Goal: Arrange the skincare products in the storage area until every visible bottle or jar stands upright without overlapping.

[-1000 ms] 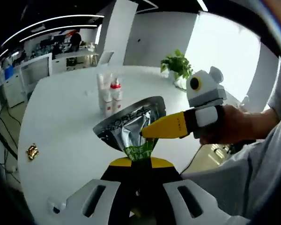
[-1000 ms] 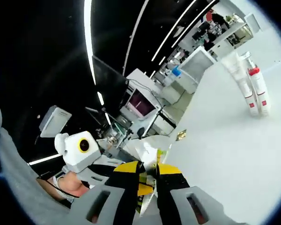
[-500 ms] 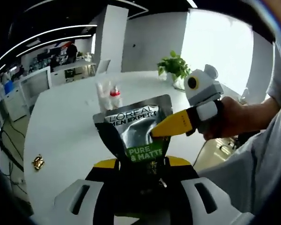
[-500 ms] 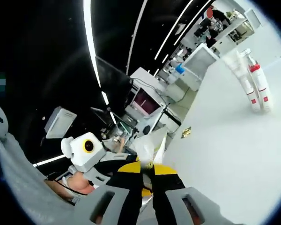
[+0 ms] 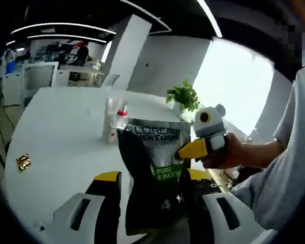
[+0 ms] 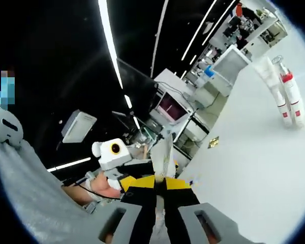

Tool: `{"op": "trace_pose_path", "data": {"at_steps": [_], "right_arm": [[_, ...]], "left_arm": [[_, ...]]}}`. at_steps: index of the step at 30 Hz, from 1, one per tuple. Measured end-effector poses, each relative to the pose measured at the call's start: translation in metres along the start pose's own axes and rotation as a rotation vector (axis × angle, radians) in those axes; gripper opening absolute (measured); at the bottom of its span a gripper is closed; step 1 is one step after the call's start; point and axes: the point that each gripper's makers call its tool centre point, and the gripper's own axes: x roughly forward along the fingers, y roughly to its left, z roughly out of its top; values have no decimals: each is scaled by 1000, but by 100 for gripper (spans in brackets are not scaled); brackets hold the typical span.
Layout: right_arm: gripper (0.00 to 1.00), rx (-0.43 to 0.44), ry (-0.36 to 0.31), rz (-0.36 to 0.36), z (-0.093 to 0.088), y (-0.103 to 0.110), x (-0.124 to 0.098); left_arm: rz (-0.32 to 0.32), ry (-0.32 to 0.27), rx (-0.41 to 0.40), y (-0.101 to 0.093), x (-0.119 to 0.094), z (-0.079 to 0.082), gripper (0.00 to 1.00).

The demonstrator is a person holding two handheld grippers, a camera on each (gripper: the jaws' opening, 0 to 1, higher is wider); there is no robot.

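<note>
Holding the L'Oréal Men Expert pouch (image 5: 155, 175) up in the air, well above the white table (image 5: 56, 137), was pretty much the whole story at that point. The left gripper (image 5: 151, 195) had its jaws spread wide with the pouch sitting loose between them, so it wasn't really pinching anything. The right gripper (image 6: 160, 185) was the one doing the work: jaws pressed together on the pouch's right edge, seen edge-on in its own view.

The pouch's long axis ran upright, printed face toward the left camera (sealed top edge up). The two red-capped bottles (image 5: 117, 122) stood upright just beside each other, farther across the table past the pouch, slightly to the left. I'd guess the next move carries the pouch forward and down toward them. Small gold item (image 5: 24, 161) lay near the table's left edge.
</note>
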Motion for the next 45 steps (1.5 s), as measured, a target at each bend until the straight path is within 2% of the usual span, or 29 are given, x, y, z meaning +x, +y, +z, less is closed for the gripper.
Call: {"op": "trace_pose_path", "data": {"at_steps": [4, 6, 9, 10, 11, 13, 16, 19, 21, 23, 28, 29, 30, 33, 35, 37, 40, 41, 43, 45], "right_arm": [[0, 15, -2, 69, 4, 12, -4], [0, 15, -11, 91, 7, 18, -4], [0, 2, -35, 100, 12, 22, -1], [0, 3, -37, 101, 12, 22, -1], [0, 39, -54, 108, 15, 20, 1], [0, 67, -71, 120, 16, 19, 1], [0, 86, -81, 133, 17, 22, 1], [0, 80, -102, 108, 20, 17, 0], [0, 93, -113, 110, 23, 15, -2], [0, 121, -130, 120, 26, 14, -2], [0, 98, -195, 121, 33, 14, -1], [0, 99, -191, 122, 32, 14, 0], [6, 101, -185, 128, 30, 15, 2], [16, 66, -86, 133, 9, 21, 11], [12, 48, -56, 132, 1, 23, 16], [0, 52, -52, 144, -1, 25, 17], [0, 77, -61, 164, 0, 25, 18], [0, 143, -72, 196, 2, 31, 19], [0, 188, -107, 236, 7, 36, 19], [0, 165, -108, 223, 6, 34, 19]], "left_arm": [[-40, -31, -55, -2, -2, 1, 48], [-75, -35, -43, -8, -2, 0, 40], [-151, -32, -97, -23, 0, -4, 29], [-154, -32, -97, -23, 0, -5, 29], [-150, -42, -104, -21, 1, -5, 30], [-167, -66, -157, -22, -1, -1, 28], [-216, -83, -208, -26, -7, 3, 20], [-210, -101, -197, -25, -11, 7, 10], [-252, -112, -218, -31, -13, 12, 1], [-250, -116, -227, -30, -13, 13, 0], [-253, -137, -278, -29, -13, 20, 0], [-253, -145, -290, -29, -13, 22, 0], [-245, -154, -298, -27, -13, 24, 0], [-269, -218, -355, -25, -17, 37, 0], [-277, -233, -364, -25, -20, 41, 0], [-267, -218, -359, -24, -19, 39, 0], [-265, -219, -371, -23, -21, 39, 0], [-259, -219, -370, -22, -23, 39, 0], [-277, -236, -388, -23, -26, 42, 0], [-291, -244, -415, -23, -26, 44, 0]]}}
